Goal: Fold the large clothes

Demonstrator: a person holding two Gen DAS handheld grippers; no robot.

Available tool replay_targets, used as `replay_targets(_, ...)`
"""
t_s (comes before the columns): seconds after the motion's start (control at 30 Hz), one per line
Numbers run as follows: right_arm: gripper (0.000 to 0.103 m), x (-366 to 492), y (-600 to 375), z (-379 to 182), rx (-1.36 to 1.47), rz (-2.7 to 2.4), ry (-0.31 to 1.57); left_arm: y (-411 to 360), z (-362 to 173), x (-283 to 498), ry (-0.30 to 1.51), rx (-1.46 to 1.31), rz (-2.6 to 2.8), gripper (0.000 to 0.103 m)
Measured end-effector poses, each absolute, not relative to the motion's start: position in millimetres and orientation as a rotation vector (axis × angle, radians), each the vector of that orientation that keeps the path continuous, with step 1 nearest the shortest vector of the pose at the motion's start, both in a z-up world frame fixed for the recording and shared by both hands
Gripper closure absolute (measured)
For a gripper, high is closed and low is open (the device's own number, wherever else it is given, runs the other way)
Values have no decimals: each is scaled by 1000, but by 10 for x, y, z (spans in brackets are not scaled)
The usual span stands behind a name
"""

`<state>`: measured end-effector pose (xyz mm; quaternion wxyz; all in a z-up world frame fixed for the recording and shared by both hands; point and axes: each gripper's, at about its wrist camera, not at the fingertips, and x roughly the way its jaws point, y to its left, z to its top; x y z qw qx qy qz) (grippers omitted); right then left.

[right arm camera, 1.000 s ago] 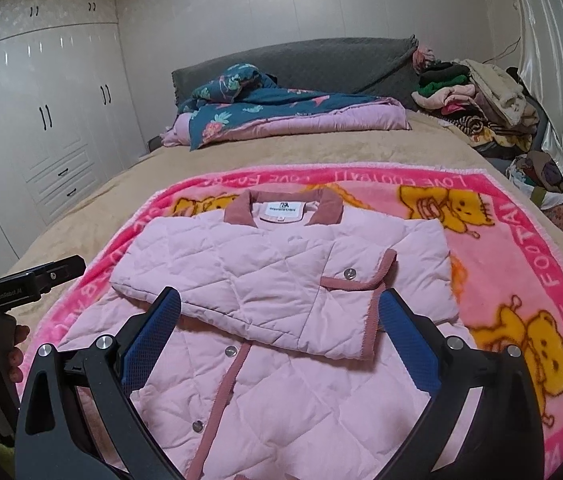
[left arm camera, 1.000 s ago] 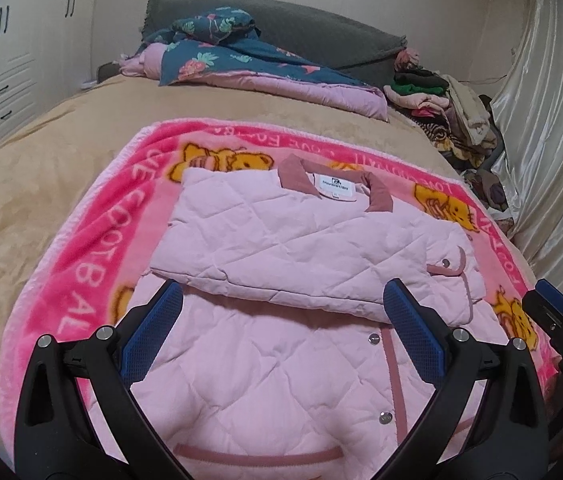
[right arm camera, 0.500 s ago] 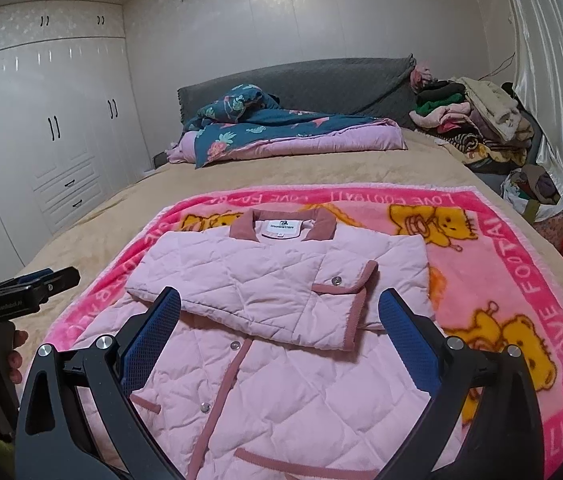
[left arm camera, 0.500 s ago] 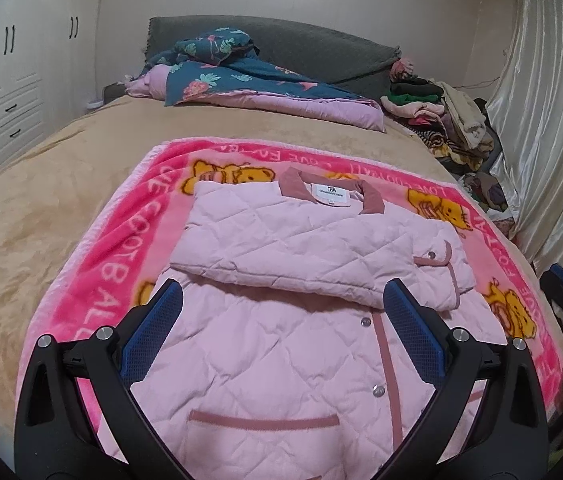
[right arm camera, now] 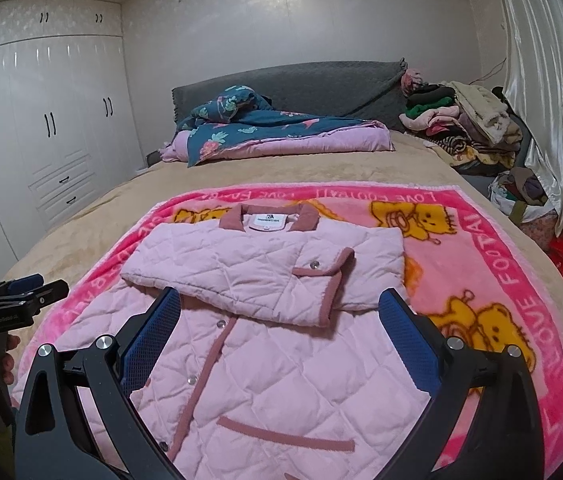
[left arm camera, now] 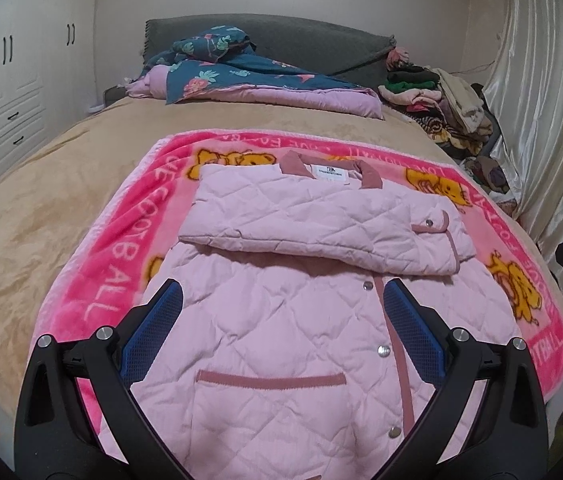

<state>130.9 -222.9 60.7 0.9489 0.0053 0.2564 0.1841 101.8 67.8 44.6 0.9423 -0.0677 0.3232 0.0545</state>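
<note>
Both my grippers, left point(left arm camera: 279, 330) and right point(right arm camera: 279, 332), hang spread wide and empty above the jacket's point(right arm camera: 281, 360) near hem. It lies flat on the blanket point(right arm camera: 493, 280), sleeves folded across, collar toward the bed's point(right arm camera: 321, 168) headboard end.

Bedroom with pale walls. White wardrobe point(right arm camera: 41, 140) along the left, dark handles. Wide bed point(right arm camera: 321, 168) under a tan cover, grey padded headboard point(right arm camera: 301, 84) at the far end. Glossy cream curtain point(right arm camera: 541, 100) down the right. Dim, warm indoor light.
</note>
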Motion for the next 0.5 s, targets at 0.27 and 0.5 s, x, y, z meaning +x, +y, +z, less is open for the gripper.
replay_targets(0.27, 4, 1168, -2375, 493, -10, 342, 549, 677, 318, 852, 676, -109, 129, 9)
replay_targets(0.5, 4, 1107, -2477, 385, -24, 317, 573, 768, 190, 739, 710, -108, 151, 9)
